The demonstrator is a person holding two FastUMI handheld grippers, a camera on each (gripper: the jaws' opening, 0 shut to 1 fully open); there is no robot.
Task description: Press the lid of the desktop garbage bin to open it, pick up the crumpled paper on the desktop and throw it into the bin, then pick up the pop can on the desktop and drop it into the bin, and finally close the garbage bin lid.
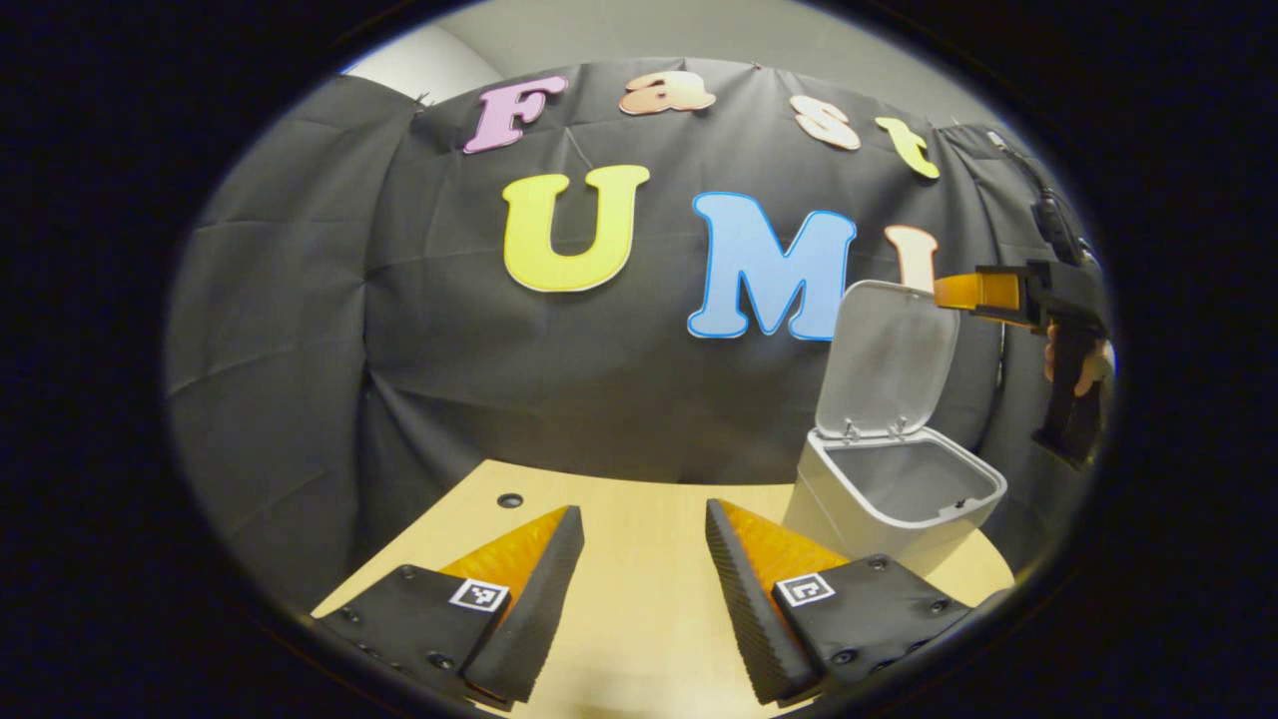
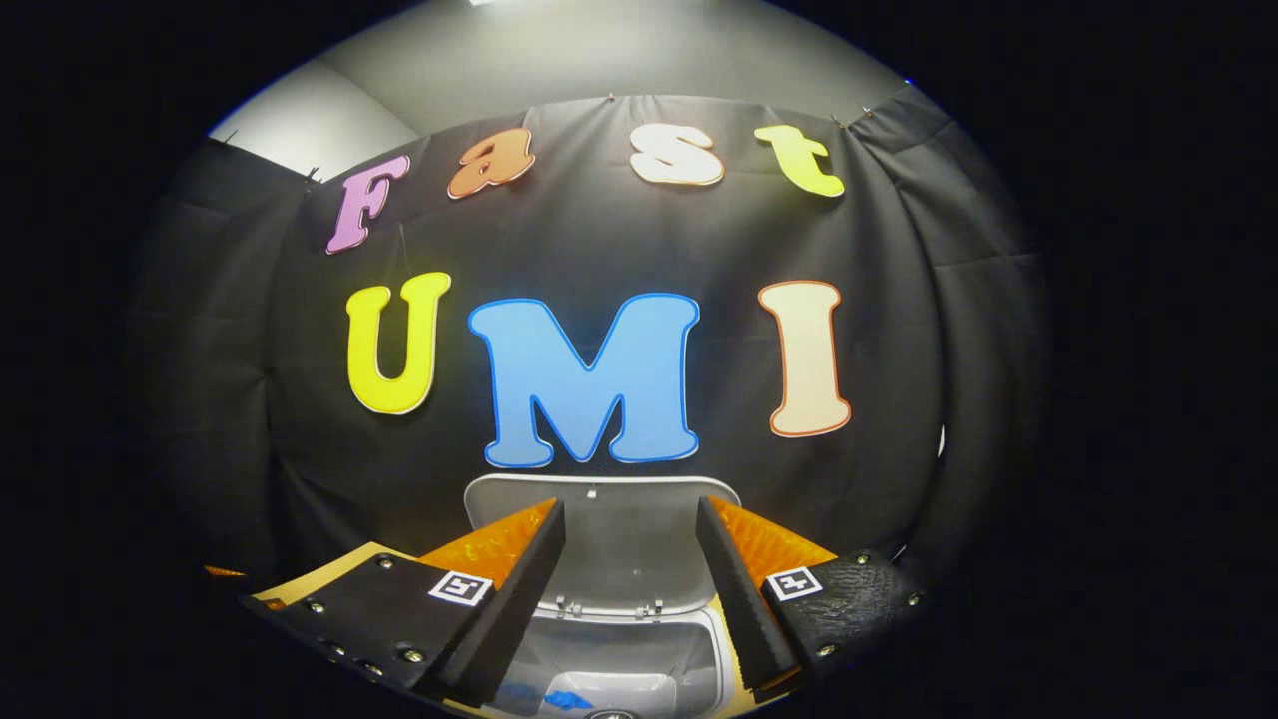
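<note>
The white desktop bin (image 1: 899,499) stands on the table at the right, its lid (image 1: 889,359) swung upright. My left gripper (image 1: 644,519) is open and low over the table, left of the bin, with nothing between its fingers. My right gripper (image 2: 629,509) is open and empty above the bin's mouth, facing the raised lid (image 2: 609,539). From the left gripper view, the right gripper (image 1: 983,291) hangs level with the lid's top edge, held by a hand (image 1: 1083,364). Deep inside the bin (image 2: 699,639) lies something pale with a blue patch (image 2: 566,699); I cannot tell what it is.
The light wooden table (image 1: 639,589) has a small round dark hole (image 1: 510,499) near its back left. The black cloth wall stands close behind the bin and the table's far edge.
</note>
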